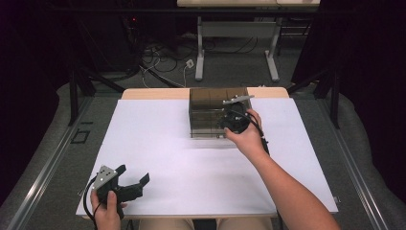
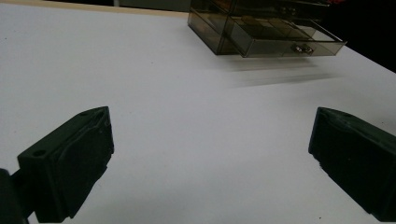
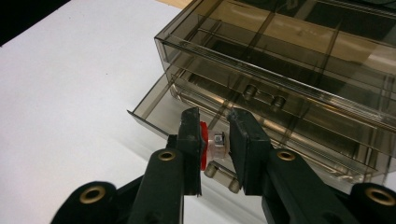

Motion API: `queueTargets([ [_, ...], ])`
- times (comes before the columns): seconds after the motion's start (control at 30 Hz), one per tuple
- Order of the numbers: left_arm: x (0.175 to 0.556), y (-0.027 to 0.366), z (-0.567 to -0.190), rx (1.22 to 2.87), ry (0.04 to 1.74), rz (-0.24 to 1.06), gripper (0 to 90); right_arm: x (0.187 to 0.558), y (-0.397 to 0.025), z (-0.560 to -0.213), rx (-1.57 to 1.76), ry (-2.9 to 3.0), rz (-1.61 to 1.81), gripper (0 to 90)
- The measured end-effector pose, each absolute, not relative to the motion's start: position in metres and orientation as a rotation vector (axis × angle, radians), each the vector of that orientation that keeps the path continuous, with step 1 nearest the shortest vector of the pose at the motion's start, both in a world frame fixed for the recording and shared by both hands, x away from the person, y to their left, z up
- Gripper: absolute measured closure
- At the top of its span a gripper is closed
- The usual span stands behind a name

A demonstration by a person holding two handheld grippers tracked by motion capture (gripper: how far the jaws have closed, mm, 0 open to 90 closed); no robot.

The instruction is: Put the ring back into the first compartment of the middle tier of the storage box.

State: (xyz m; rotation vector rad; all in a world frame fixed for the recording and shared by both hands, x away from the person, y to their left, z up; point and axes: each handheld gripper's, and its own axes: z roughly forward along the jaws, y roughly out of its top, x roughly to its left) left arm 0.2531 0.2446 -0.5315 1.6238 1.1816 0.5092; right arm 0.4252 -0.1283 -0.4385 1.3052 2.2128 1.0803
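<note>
Over the pulled-out bottom drawer point(image 3: 196, 116) of the smoky plastic drawer box point(image 1: 213, 112), the right gripper point(image 3: 215, 144) pinches a small red-and-white piece point(image 3: 212, 145), not yet dropped in, while the left gripper point(image 1: 125, 184) idles, jaws spread wide.

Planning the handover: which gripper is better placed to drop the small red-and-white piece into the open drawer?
Right. The right gripper already pinches the small red-and-white piece just above the open drawer; the left gripper sits open at the table's near edge.
</note>
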Motion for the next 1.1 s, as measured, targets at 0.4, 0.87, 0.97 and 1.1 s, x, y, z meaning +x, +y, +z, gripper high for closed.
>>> queueTargets([
  [0.4, 0.253, 0.245, -0.531, 1.619, 1.178, 0.504, 0.1, 0.432, -0.113, -0.44, 1.295, 2.233, 1.075, 74.5],
  [0.87, 0.253, 0.245, -0.531, 1.614, 1.18, 0.504, 0.1, 0.438, -0.099, -0.445, 1.298, 2.247, 1.064, 74.5],
  [0.97, 0.253, 0.246, -0.531, 1.62, 1.179, 0.5, 0.1, 0.439, -0.096, -0.446, 1.3, 2.252, 1.069, 74.5],
  [1.1, 0.253, 0.246, -0.531, 1.619, 1.179, 0.499, 0.1, 0.44, -0.092, -0.447, 1.297, 2.253, 1.07, 74.5],
])
